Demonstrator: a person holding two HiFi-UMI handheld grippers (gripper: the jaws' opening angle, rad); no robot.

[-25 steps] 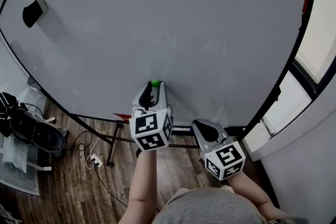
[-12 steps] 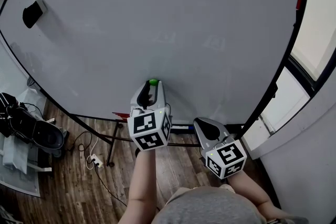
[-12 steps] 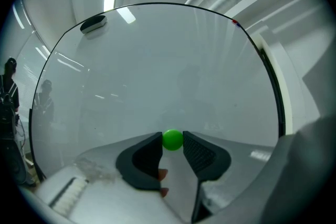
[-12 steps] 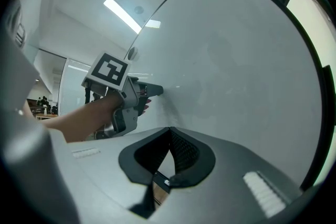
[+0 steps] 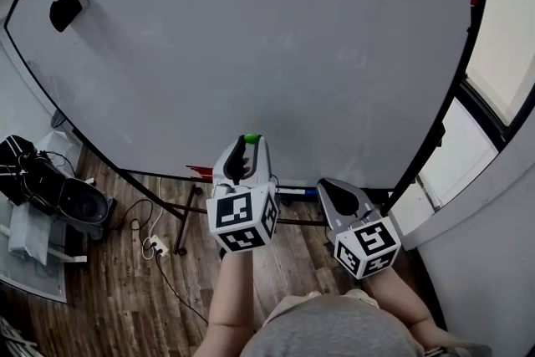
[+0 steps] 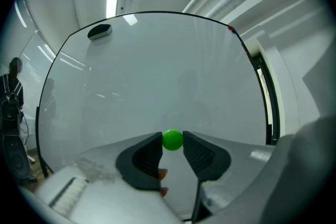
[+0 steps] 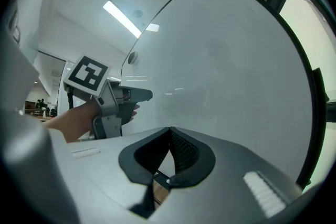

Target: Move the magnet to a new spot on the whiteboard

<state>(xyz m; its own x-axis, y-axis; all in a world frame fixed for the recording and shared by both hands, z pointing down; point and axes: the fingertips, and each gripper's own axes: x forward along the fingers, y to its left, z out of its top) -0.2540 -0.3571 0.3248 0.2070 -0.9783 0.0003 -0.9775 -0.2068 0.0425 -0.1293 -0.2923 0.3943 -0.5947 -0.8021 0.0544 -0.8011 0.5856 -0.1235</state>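
A small, glossy green ball-shaped magnet (image 6: pixel 172 140) sits pinched by the left gripper (image 5: pixel 248 143) between ribbed dark pads, close before the lower part of the smooth whiteboard (image 5: pixel 251 29) — touching or not, I cannot tell. The right gripper (image 7: pixel 169 131), jaws closed on nothing, hangs beside it over a wood-plank floor (image 5: pixel 125 297)

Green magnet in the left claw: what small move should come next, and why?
Probably carry it sideways to a bare patch of the whiteboard, with the grip kept. The left claw presses its pads on the green magnet low on the board, so it looks grasped but not yet placed anew. The right claw is shut and empty.
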